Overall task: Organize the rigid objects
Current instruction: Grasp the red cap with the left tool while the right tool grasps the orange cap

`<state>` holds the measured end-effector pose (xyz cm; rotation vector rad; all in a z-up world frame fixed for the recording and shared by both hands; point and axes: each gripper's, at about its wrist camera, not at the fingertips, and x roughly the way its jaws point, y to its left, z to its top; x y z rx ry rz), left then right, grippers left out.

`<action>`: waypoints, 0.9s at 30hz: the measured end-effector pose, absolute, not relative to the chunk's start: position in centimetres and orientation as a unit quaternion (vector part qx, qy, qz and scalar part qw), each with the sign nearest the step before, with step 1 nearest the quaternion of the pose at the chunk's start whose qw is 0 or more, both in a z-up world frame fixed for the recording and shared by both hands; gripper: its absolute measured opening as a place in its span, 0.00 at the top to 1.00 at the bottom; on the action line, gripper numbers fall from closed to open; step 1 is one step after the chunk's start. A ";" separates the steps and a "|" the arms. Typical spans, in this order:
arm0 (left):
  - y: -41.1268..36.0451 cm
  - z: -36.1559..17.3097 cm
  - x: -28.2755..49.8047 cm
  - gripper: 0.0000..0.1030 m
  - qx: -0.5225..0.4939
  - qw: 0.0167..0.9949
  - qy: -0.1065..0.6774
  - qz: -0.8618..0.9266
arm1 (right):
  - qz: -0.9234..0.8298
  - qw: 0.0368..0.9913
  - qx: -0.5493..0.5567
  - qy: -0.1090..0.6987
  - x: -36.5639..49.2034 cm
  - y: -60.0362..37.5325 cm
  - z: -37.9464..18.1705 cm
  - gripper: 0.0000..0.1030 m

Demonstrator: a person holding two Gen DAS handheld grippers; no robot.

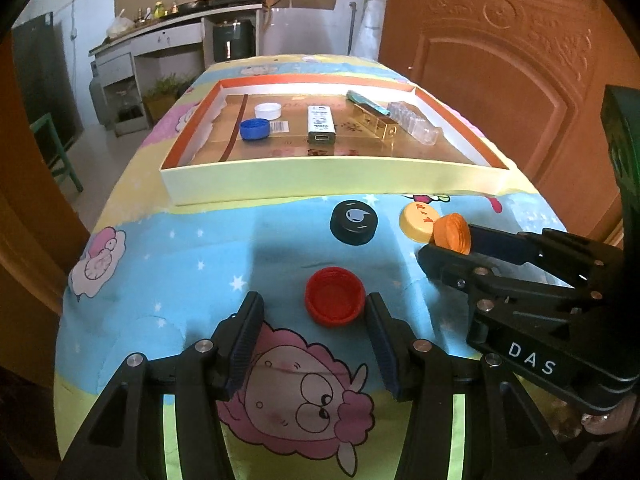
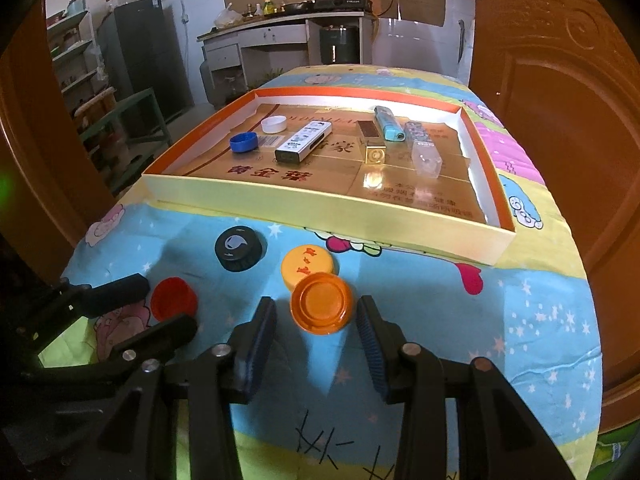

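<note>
2 tools released, left tool (image 1: 314, 314) bracketing red cap (image 1: 335, 297), right tool (image 2: 316, 318) bracketing orange cap (image 2: 322, 303), tray (image 2: 320, 200) wall beyond.

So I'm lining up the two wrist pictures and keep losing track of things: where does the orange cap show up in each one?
Left wrist view: the orange cap sits at right of centre, between the right gripper's open jaws, beside the yellow cap.
Right wrist view: the orange cap is low at centre, just ahead of the open jaws.
Shared landmark: the black cap, left of the yellow cap in both.
</note>
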<state>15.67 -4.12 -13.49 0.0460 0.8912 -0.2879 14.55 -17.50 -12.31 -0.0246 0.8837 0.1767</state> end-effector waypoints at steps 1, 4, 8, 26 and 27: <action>-4.1 -13.4 15.6 0.59 0.019 0.892 0.429 -0.144 | 0.088 0.900 -0.010 0.426 14.5 -17.5 -12.3 0.71; -3.9 -13.4 15.6 0.70 0.011 0.891 0.428 -0.152 | 0.098 0.899 -0.004 0.427 14.2 -17.5 -12.2 0.71; -3.9 -13.3 15.5 0.70 0.007 0.891 0.426 -0.156 | 0.100 0.899 -0.004 0.425 13.9 -17.5 -12.1 0.71; -3.6 -11.1 14.4 0.70 0.009 0.901 0.407 -0.149 | 0.100 0.905 0.005 0.413 12.5 -18.4 -10.2 0.71; -3.6 -10.8 14.4 0.70 0.009 0.902 0.404 -0.149 | 0.100 0.906 0.004 0.412 12.4 -18.5 -9.9 0.71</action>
